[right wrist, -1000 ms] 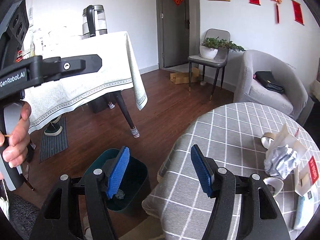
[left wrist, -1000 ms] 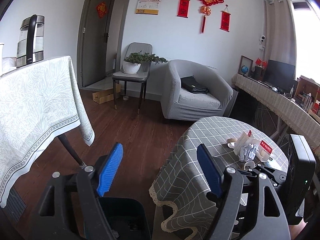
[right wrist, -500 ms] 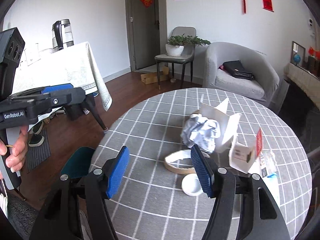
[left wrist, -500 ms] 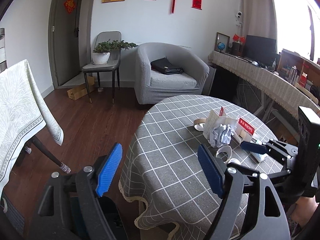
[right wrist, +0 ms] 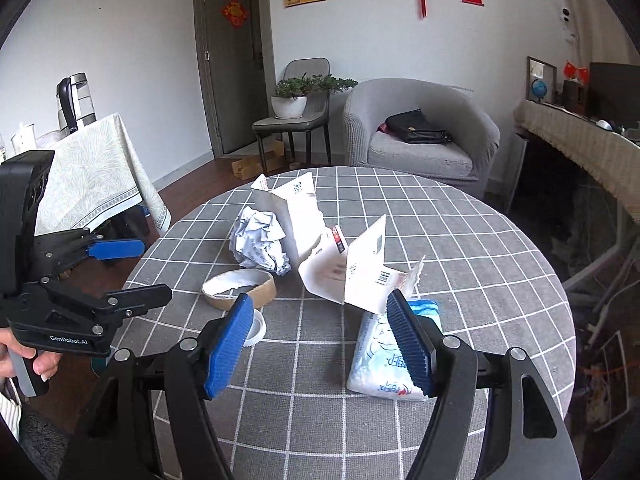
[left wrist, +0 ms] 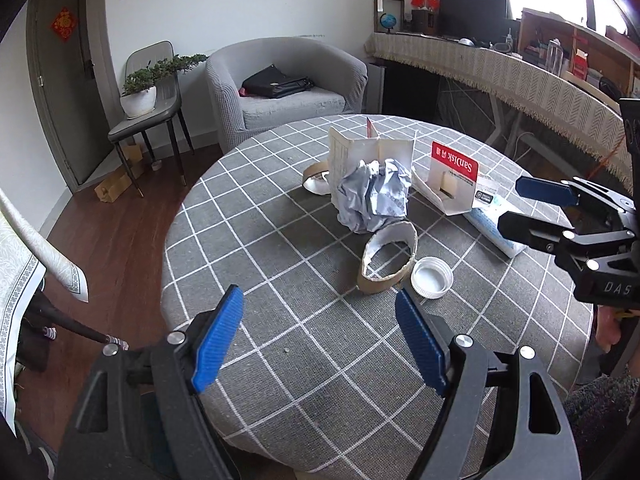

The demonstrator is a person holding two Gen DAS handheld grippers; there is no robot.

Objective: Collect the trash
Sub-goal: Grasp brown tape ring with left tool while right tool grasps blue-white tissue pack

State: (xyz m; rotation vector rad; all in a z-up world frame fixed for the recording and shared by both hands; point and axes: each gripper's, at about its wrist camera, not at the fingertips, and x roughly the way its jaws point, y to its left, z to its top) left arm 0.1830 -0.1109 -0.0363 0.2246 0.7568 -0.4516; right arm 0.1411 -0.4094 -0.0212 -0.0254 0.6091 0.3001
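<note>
Across the middle of both wrist views now spreads the round table under a grey checked cloth (left wrist: 256,248), where a second ago the frames showed mostly wooden floor and a dark bin beside the table; both hands have swung in over the tabletop. The trash sits in a cluster at the centre: a crumpled ball of pale blue-white paper (left wrist: 374,196), a flattened brown cardboard tape ring (left wrist: 388,260) just in front of it, a white plastic bottle cap (left wrist: 432,278) beside the ring, torn white card packaging with a red label (left wrist: 454,178) to the right, and a soft blue-and-white tissue pack (right wrist: 394,350) at lower centre of the right wrist view.

Low in the left wrist view, the left gripper (left wrist: 318,338) has its blue pads spread wide with nothing between them, aimed towards the tape ring and cap. The right gripper (right wrist: 320,340) has just been opening; its pads stand apart and empty, the right-hand one just above the tissue pack (not touching it, as far as I can tell).

Judging from this, the approach is done and picking can start; nothing is gripped yet, and the bin is no longer in view.
</note>
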